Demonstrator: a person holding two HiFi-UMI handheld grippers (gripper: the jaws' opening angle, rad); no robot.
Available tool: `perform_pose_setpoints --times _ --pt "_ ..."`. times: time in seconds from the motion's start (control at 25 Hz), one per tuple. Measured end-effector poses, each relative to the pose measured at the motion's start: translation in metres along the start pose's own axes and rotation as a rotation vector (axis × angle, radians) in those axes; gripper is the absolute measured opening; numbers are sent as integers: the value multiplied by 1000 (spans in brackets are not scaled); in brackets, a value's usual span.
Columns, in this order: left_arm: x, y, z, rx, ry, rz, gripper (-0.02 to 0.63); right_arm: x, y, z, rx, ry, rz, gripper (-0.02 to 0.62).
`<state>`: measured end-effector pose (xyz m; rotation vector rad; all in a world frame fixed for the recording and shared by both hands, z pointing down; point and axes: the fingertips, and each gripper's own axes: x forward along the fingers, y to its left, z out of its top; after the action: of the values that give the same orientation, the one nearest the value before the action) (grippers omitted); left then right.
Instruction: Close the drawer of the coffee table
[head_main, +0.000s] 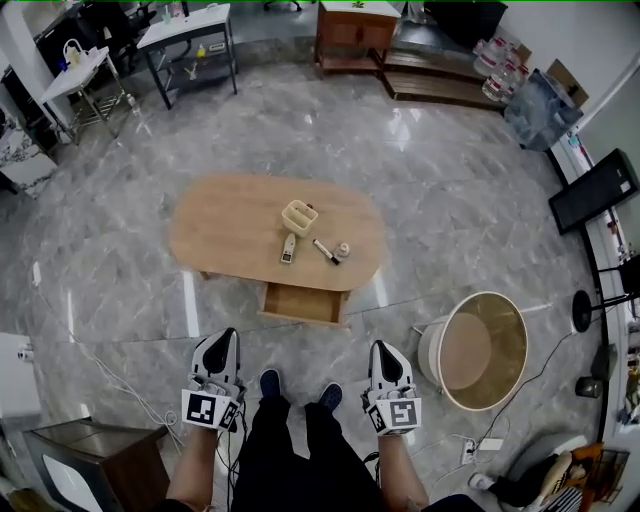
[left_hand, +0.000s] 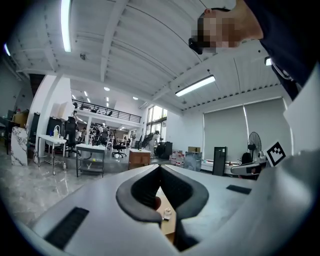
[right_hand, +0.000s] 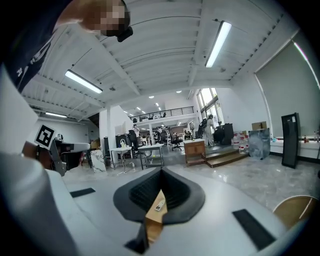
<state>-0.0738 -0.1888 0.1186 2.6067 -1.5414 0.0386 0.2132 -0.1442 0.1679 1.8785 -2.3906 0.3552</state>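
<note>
Person's legs and two dark shoes (head_main: 270, 382) fill the near edge of the head view; the forearms are cut off at the frame bottom. In both gripper views the gripper's own body hides most of the scene, and only a sliver of tabletop shows through the hollow behind the jaws.

One left gripper (head_main: 228, 338) and one right gripper (head_main: 381, 348) are held low, near the person and well apart from the table. Both have their jaws pressed together with nothing between them.

One oval wooden coffee table (head_main: 215, 225) is in mid-floor. Its one drawer (head_main: 303, 303) is pulled out on the near side, right of centre, and only the wood bottom is visible inside.

There are four small things on top: one basket (head_main: 299, 215), contents too small to make out, one remote (head_main: 288, 248), one marker (head_main: 326, 251) and one small round item (head_main: 343, 249), type unclear.

One round side table (head_main: 483, 350) is near right.
</note>
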Motion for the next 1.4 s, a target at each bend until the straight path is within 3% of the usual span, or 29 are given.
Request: perform_pose_setpoints --times 0.2,0.48,1.08,1.4 --pt "6 3 -32 23 7 16 25 15 -12 -35 -30 25 10 26" --pt "10 24 -102 43 34 -7 25 42 3 -98 -33 1 23 26" --pt "28 66 -298 37 79 -13 25 93 -36 -267 -77 -13 -19 26" --pt "52 96 -397 54 55 -33 25 122 -67 -362 -123 -24 -51 25"
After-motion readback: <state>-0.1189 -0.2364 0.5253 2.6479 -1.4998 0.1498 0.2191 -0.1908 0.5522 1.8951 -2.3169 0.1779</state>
